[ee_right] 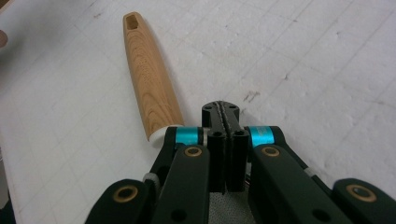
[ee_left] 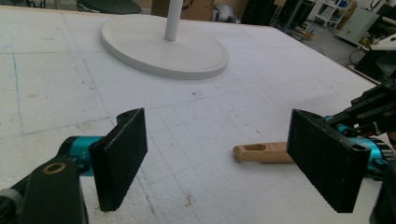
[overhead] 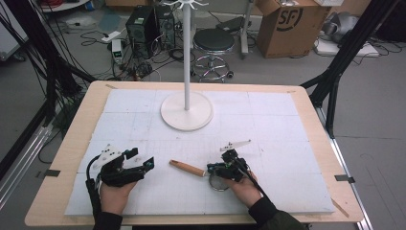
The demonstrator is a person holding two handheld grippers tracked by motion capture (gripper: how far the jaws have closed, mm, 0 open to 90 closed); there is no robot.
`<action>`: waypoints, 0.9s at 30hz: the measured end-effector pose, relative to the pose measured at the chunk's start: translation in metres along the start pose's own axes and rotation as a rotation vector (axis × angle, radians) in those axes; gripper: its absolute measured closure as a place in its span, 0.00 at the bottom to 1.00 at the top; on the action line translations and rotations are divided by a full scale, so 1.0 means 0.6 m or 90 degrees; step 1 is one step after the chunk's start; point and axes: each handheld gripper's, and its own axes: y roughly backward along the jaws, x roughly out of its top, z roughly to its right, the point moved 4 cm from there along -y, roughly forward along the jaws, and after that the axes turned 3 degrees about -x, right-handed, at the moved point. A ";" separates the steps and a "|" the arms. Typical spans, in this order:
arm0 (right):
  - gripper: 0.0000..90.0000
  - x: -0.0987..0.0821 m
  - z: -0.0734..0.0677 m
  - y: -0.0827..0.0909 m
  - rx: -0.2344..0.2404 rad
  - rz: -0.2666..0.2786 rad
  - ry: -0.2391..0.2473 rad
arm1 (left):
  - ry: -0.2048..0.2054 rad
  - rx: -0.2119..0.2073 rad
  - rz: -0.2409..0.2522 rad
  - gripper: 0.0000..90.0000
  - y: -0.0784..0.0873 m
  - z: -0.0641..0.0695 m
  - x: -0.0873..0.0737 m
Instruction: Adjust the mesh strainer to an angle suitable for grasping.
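The white stand (overhead: 186,111) rises at the table's far middle. Nearer than it, the left gripper (overhead: 143,164) stands open and empty. The right gripper (overhead: 213,168) is closed, empty, just beside the wooden-handled strainer (overhead: 187,168), which lies flat.

A wooden handle (ee_right: 149,77) is showing tan grain with a white collar at its 5 o'clock end. The black right tongs (ee_right: 226,112) are wearing teal bands, as are the black left tongs (ee_left: 224,158). A white gridded mat (overhead: 268,143) is covering the pale wood desk (overhead: 72,143), and the stand base (overhead: 186,111) is showing white.
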 end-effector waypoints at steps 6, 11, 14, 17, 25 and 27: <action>1.00 -0.004 0.002 0.006 -0.003 -0.006 0.001 | 0.000 0.000 -0.001 0.23 -0.001 0.000 0.000; 1.00 0.000 -0.002 0.010 0.002 0.008 -0.005 | -0.001 0.002 -0.002 0.23 0.000 -0.001 0.000; 1.00 0.007 -0.013 0.018 0.018 0.025 -0.010 | 0.000 0.001 -0.002 0.23 -0.001 -0.001 0.000; 1.00 0.014 -0.029 0.018 0.044 0.033 -0.011 | -0.002 0.003 -0.002 0.23 -0.001 0.000 -0.001; 1.00 0.009 -0.082 -0.013 0.095 0.006 0.000 | -0.002 0.000 -0.001 0.23 -0.001 0.000 0.000; 1.00 0.008 -0.089 -0.022 0.101 -0.004 0.002 | -0.002 0.001 0.000 0.24 -0.001 0.000 0.000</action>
